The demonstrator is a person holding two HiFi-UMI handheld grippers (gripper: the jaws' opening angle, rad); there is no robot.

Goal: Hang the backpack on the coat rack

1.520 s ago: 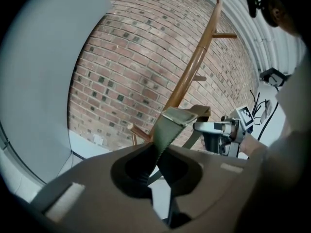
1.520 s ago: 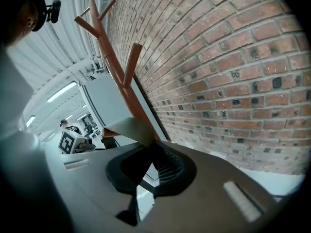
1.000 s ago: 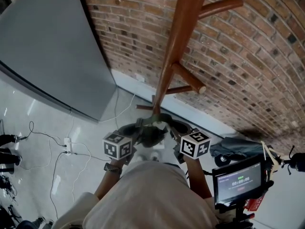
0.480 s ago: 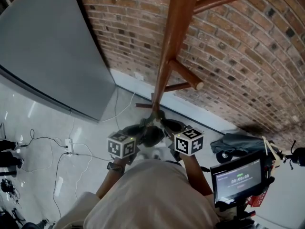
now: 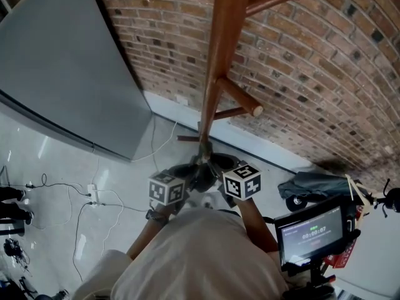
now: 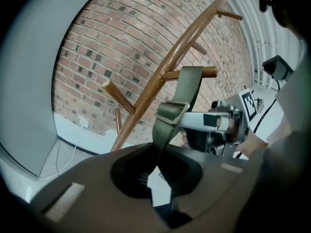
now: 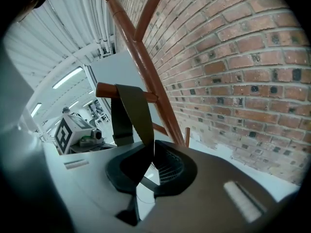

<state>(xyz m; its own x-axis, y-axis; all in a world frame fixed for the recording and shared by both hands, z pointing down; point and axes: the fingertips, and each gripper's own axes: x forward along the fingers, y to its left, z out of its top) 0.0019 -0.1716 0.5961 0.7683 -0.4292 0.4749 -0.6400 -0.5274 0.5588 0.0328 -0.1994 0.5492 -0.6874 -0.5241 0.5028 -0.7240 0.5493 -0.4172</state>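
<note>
Backpack point(image 5: 201, 175) lower; strap point(image 6: 171, 118) upright over peg point(image 6: 209, 72)

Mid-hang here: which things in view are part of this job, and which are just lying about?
Part of the job:
coat rack and its peg
backpack strap, draped over that peg
left gripper and right gripper, both shut on the strap

Lying about:
power strip with cables
screen
gray bundle by the wall
gray panel
</note>
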